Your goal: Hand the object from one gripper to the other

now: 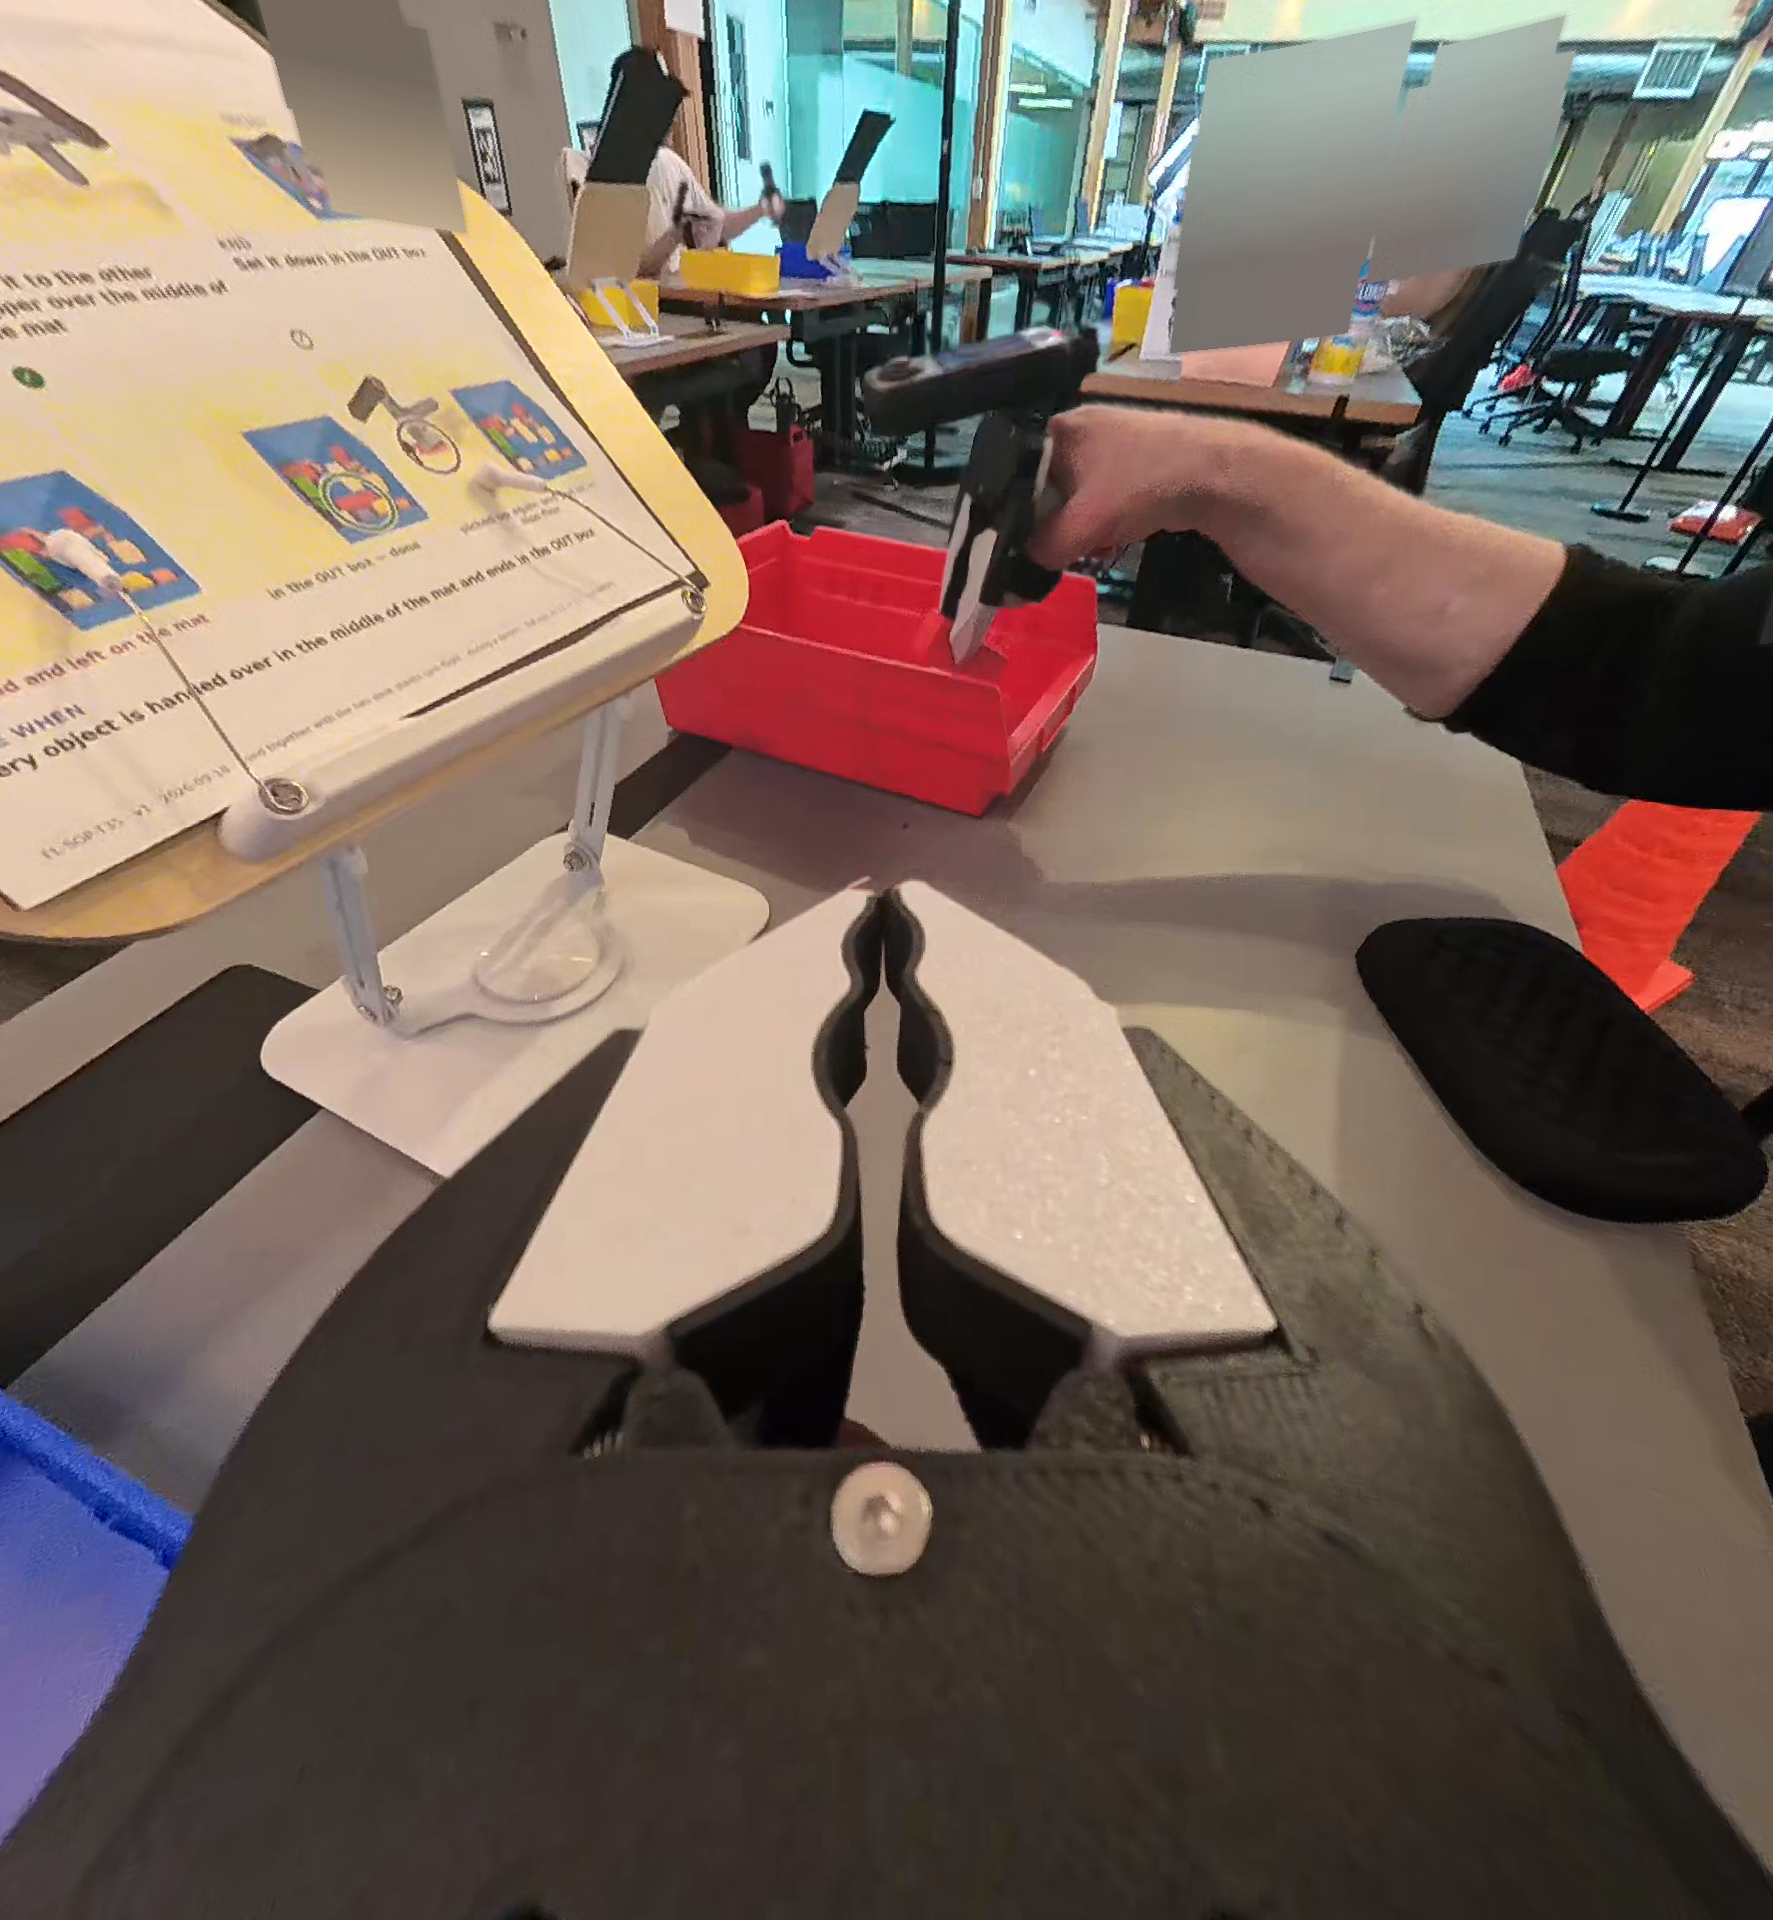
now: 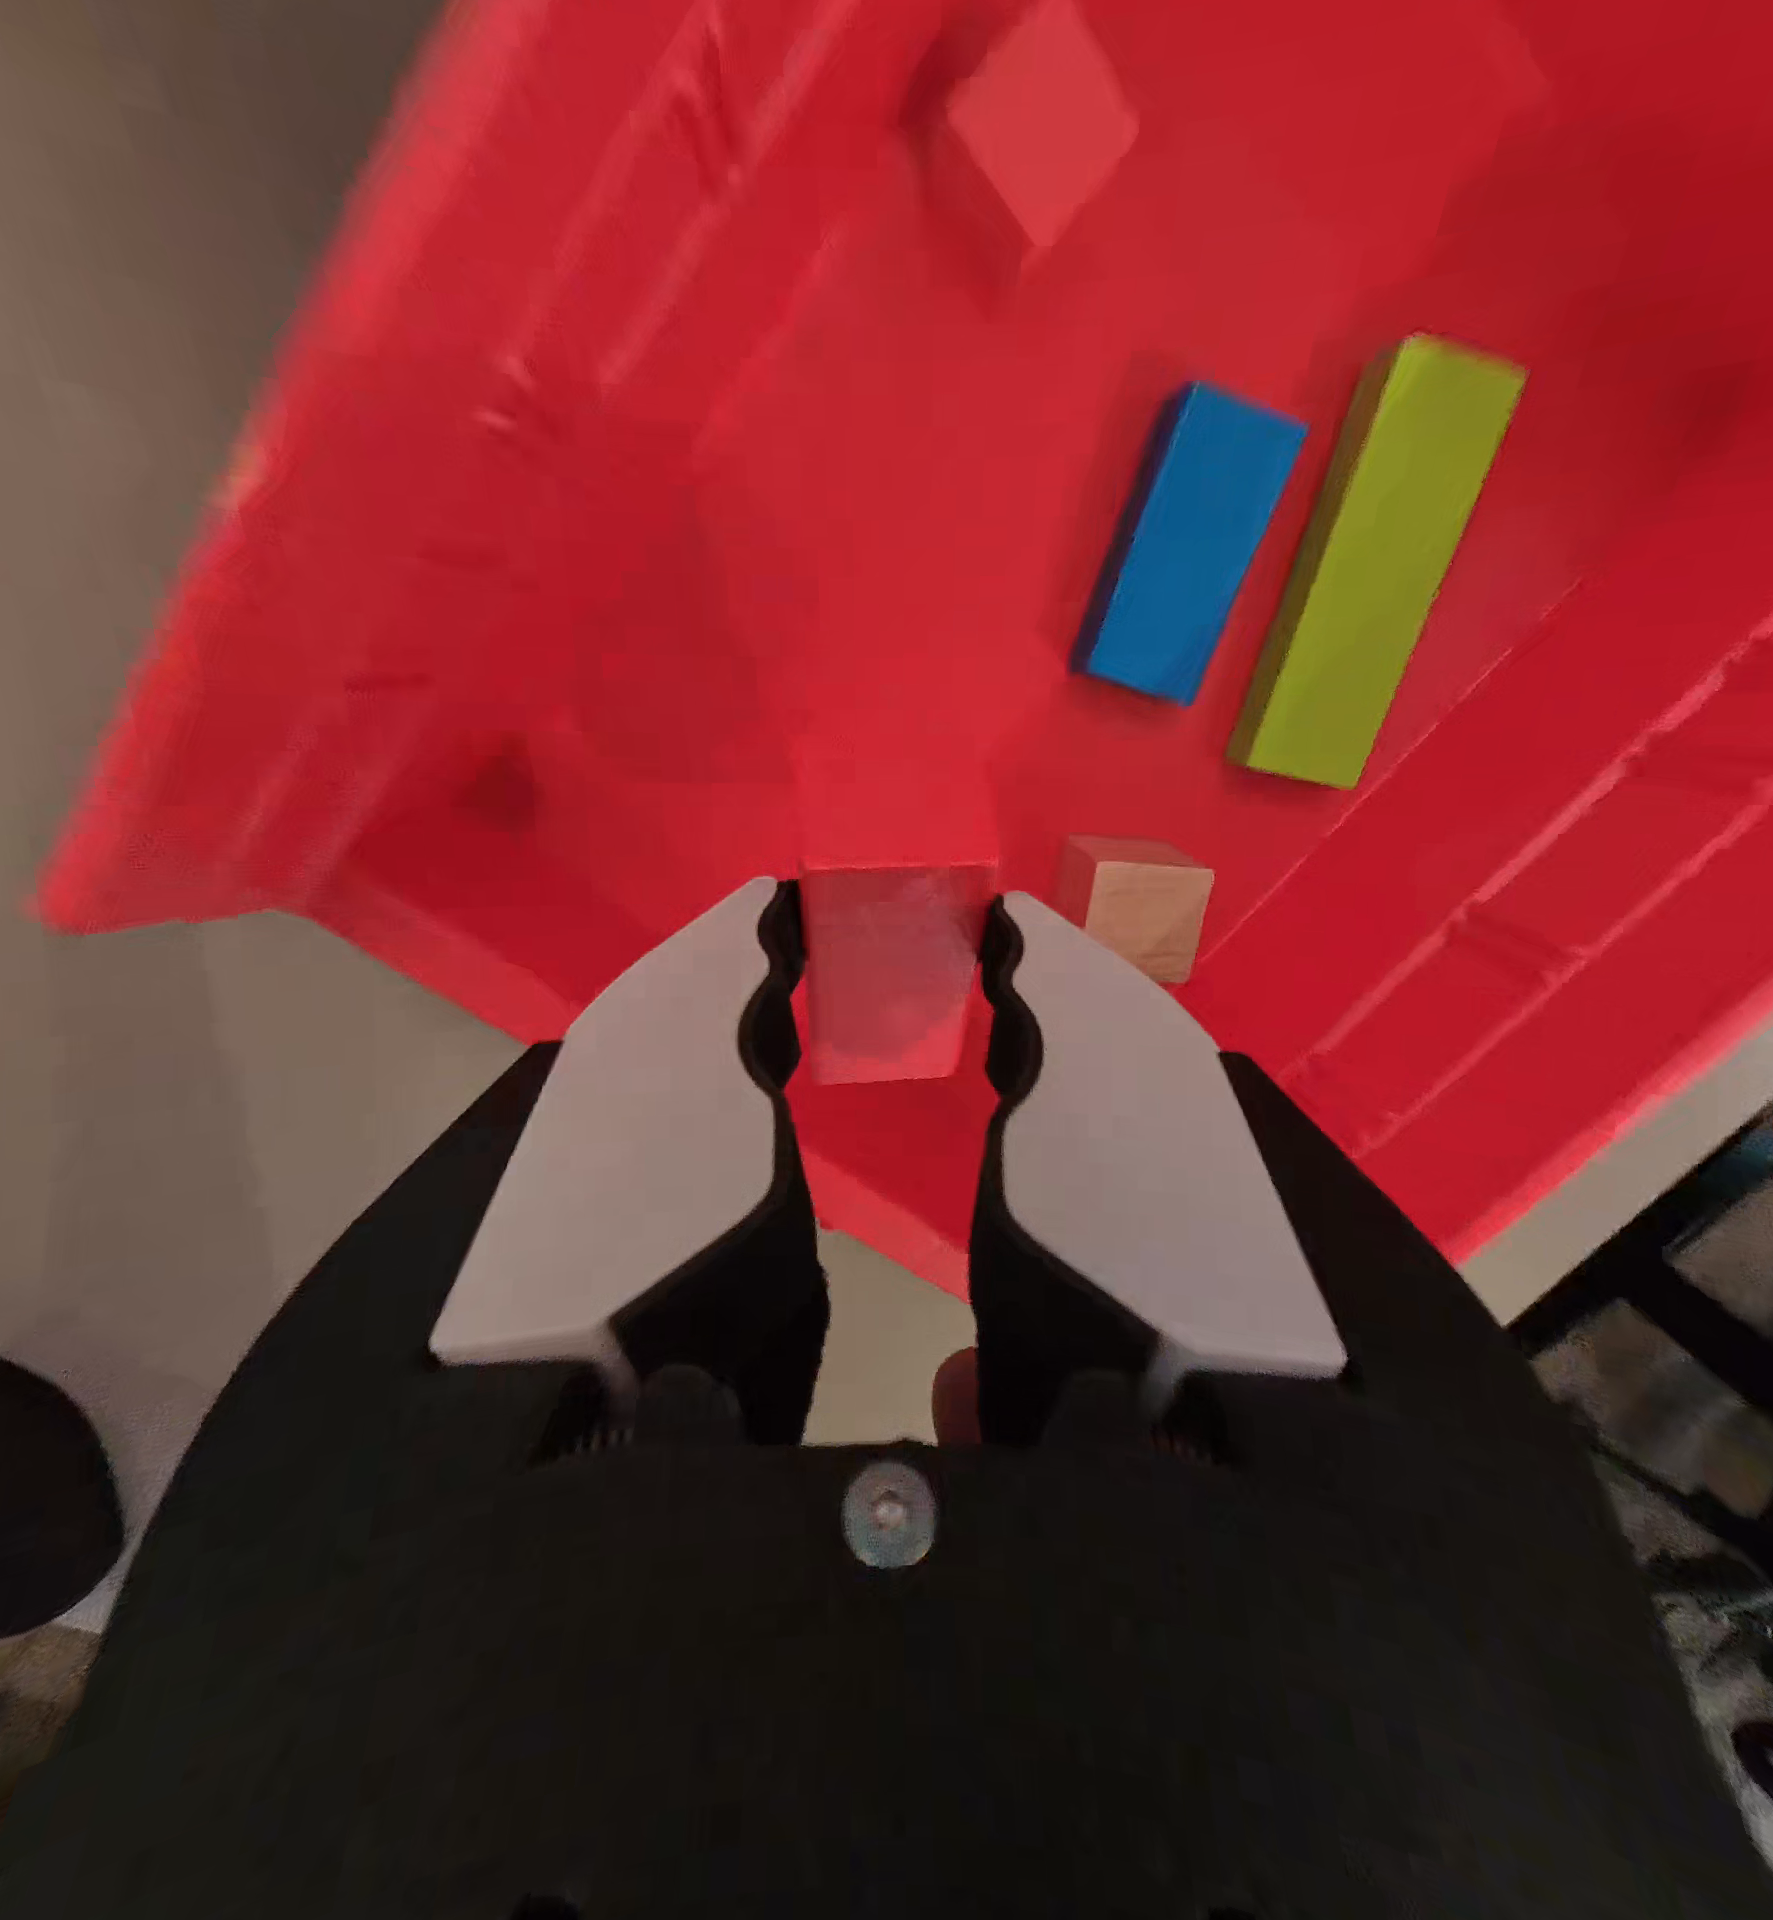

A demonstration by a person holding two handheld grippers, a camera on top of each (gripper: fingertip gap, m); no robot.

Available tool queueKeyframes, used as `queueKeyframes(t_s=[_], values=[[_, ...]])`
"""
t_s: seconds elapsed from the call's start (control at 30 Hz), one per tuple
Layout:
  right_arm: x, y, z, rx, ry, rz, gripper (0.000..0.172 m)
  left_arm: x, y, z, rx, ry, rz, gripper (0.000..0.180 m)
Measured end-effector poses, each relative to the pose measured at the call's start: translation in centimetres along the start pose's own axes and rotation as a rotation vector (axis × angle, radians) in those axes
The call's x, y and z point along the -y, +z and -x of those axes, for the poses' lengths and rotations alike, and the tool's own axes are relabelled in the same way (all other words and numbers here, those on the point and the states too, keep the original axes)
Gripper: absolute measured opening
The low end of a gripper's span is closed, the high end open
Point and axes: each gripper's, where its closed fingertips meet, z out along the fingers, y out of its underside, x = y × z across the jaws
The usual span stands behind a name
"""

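My right gripper (image 2: 887, 904) is shut on a red block (image 2: 887, 977); both pads press its sides. It holds the block over the floor of the red bin (image 2: 653, 468). In the left wrist view the right gripper (image 1: 970, 644) points down into the red bin (image 1: 840, 707), held by a person's hand. My left gripper (image 1: 884, 899) is shut with nothing between its pads, above the grey table (image 1: 1277, 831).
In the red bin lie a blue block (image 2: 1188, 545), a green block (image 2: 1381, 561), a tan cube (image 2: 1147, 914) and another red block (image 2: 1043, 125). An instruction sheet on a stand (image 1: 290, 468) is at the left, a blue bin (image 1: 20, 1558) at the lower left, a black chair armrest (image 1: 1547, 1060) at the right. Some 50 centimeters of space lies between my two pairs of fingers. The tan cube (image 2: 1147, 914) is about 7 centimeters from my right fingertips and 55 centimeters from my left.
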Motion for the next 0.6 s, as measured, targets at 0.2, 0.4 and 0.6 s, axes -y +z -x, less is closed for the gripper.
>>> queueKeyframes(t_s=[0.2,0.4,0.6], values=[[-1.0,4.3,-0.6,-0.025,0.009,0.132,0.032,-1.5,0.2,1.1,0.033,-0.006,0.081,0.000],[-1.2,5.4,-1.8,-0.077,0.016,0.194,0.031,-2.9,-1.1,3.7,0.119,-0.015,0.133,0.000],[-1.2,4.6,-1.9,-0.123,0.009,0.190,0.054,-6.1,-5.1,11.4,0.415,0.021,0.367,0.028]])
